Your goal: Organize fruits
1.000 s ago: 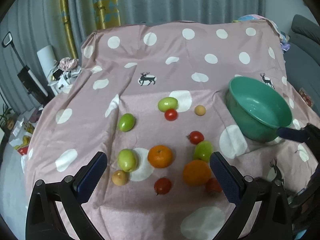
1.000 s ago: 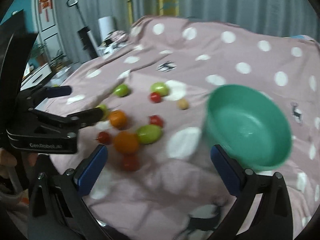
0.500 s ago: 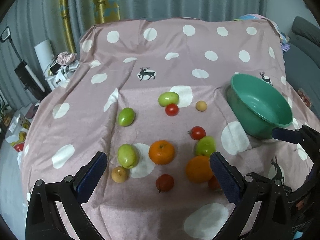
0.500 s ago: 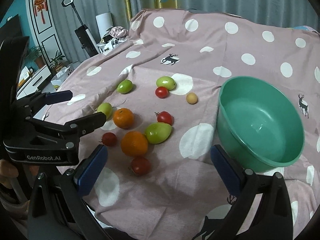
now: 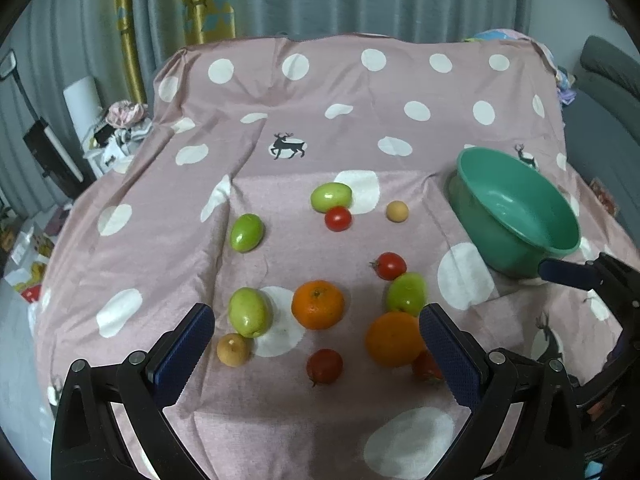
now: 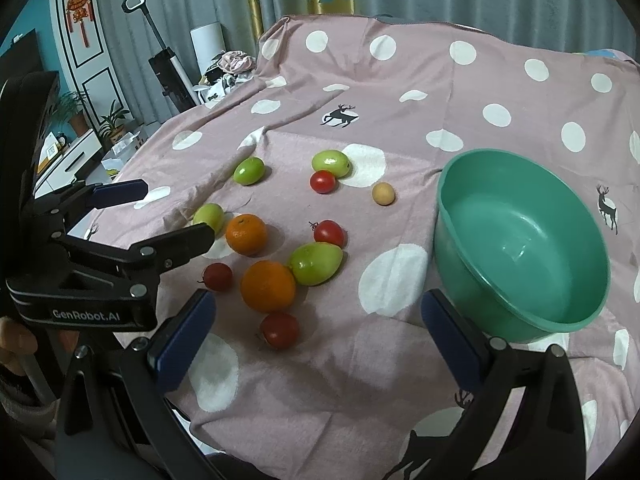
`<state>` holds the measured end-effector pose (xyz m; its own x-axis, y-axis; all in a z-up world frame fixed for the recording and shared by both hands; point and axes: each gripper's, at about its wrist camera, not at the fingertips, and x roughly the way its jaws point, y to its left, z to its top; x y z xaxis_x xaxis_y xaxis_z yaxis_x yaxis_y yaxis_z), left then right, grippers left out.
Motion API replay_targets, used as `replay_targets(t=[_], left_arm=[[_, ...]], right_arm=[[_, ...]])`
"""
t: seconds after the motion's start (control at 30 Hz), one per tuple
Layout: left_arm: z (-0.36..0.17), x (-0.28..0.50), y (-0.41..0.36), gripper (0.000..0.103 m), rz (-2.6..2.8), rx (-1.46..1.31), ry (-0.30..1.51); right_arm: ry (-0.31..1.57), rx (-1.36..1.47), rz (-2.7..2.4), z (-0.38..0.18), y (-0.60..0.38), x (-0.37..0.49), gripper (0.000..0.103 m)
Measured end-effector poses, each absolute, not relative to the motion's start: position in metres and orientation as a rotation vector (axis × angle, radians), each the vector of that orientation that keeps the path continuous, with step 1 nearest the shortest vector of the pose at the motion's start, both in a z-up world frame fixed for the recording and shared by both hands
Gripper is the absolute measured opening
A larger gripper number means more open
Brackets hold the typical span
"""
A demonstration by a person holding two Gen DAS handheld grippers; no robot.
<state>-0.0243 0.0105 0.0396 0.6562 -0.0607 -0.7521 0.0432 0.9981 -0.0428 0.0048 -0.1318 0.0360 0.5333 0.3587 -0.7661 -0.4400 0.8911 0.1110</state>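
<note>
On cloth (image 5: 360,92): 4 tomatoes (image 5: 338,218), 2 oranges (image 5: 317,304)

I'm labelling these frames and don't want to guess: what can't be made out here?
- Red tomato, left wrist view: half hidden behind the left gripper's finger.
- Right gripper, left wrist view: cut by the frame edge.
- Small tan fruit: too small to identify.
- Green bowl's far outer wall: hidden by itself.

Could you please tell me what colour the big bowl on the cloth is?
The bowl is plain teal green, inside and out; the right wrist view shows it best.
</note>
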Motion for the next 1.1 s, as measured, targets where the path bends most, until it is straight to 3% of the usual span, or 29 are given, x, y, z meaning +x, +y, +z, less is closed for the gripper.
replay_targets(t=[0.3,0.7,0.83,0.93,1.1], left_arm=[[0.03,-0.027,0.059,0.102,-0.154,-0.236,0.866],[0.026,-0.047,0.077,0.102,-0.219,-0.197,0.836],[0.027,-0.046,0.077,0.102,-0.236,-0.189,0.821],[0.027,-0.043,0.076,0.1,-0.246,-0.173,0.819],[0.02,-0.035,0.067,0.088,-0.272,-0.129,0.847]], right_arm=[[0.912,-0.09,0.517,0.03,-0.133,0.002,0.103],[0.93,-0.049,0.581,0.024,-0.134,0.003,0.102],[0.945,-0.027,0.606,0.02,-0.132,0.003,0.095],[0.958,-0.009,0.628,0.017,-0.13,0.004,0.093],[0.986,0.02,0.67,0.009,-0.121,0.009,0.088]])
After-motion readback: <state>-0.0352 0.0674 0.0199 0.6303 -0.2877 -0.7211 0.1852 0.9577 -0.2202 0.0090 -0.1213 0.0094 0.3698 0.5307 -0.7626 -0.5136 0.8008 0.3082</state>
